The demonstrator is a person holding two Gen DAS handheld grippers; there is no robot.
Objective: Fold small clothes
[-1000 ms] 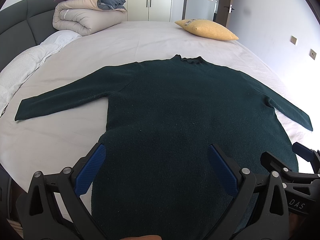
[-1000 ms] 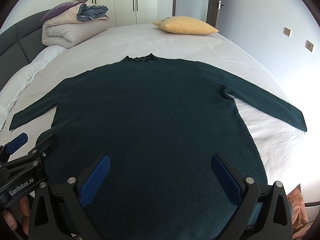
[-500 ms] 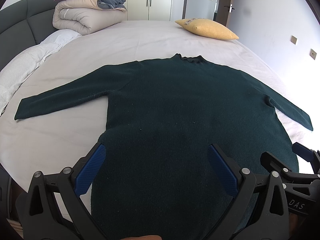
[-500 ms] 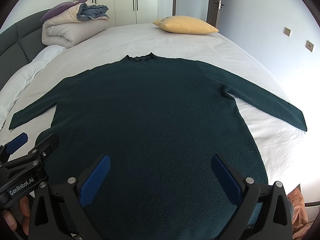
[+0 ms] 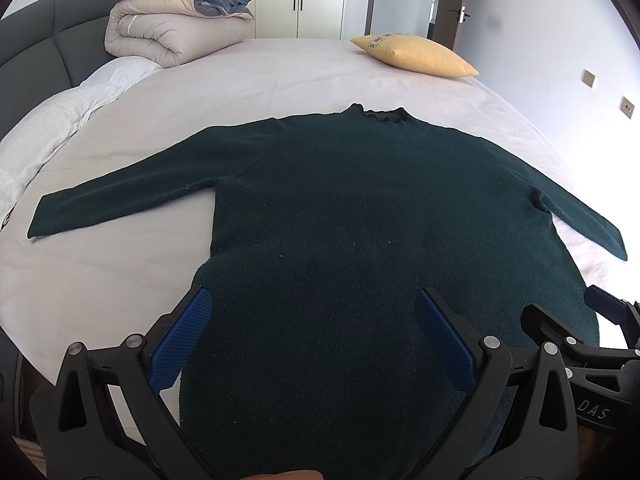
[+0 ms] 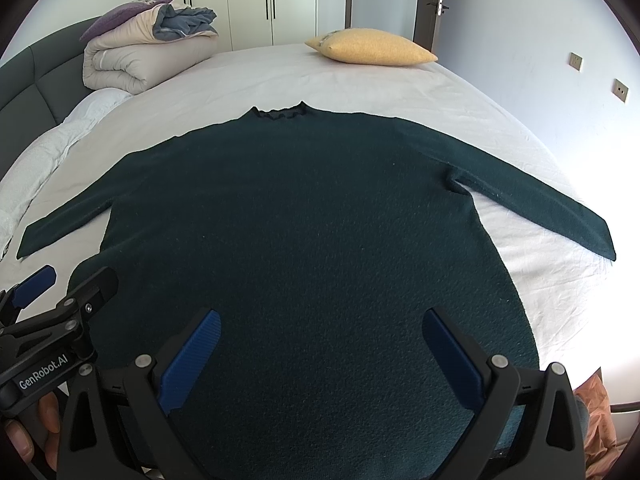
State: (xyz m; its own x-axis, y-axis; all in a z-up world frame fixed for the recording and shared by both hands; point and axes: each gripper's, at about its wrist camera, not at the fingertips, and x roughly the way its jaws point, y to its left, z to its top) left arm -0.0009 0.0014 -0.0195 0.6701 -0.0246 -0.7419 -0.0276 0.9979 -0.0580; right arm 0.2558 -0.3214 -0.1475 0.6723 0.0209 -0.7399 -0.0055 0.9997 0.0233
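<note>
Left wrist view
Garment: the dark green long-sleeved knit sweater (image 5: 360, 220) lies flat on the white bed sheet (image 5: 260, 76), collar far, hem nearest the camera, both sleeves spread outward.
Left tool: the left gripper (image 5: 312, 336) hovers above the hem area with its blue-padded fingers (image 5: 180, 340) spread wide — nothing between them.
Neighbour: the right gripper (image 5: 592, 320) shows at the right edge, near the hem's right corner; its spread cannot be judged from here.
Surroundings: a rolled beige and grey duvet (image 5: 176, 20) and a yellow cushion (image 5: 416, 56) sit at the far side of the bed, well apart from the sweater.

Right wrist view
Garment: the sweater (image 6: 304, 220) fills the middle of the frame, unfolded, both sleeves lying straight on the sheet (image 6: 260, 76).
Right tool: the right gripper (image 6: 320, 344) stands wide apart over the hem, holding nothing.
Neighbour: the left gripper (image 6: 60, 288) appears at the lower left, near the hem's left corner.

Progress
Done: the sweater appears smoothed and laid out — no fold is visible yet.
Left: judging by the layout, every fold remains: sleeves inward, then body folded over.
Next step, as judged: each tool likely needs to close on a sleeve or hem corner.
</note>
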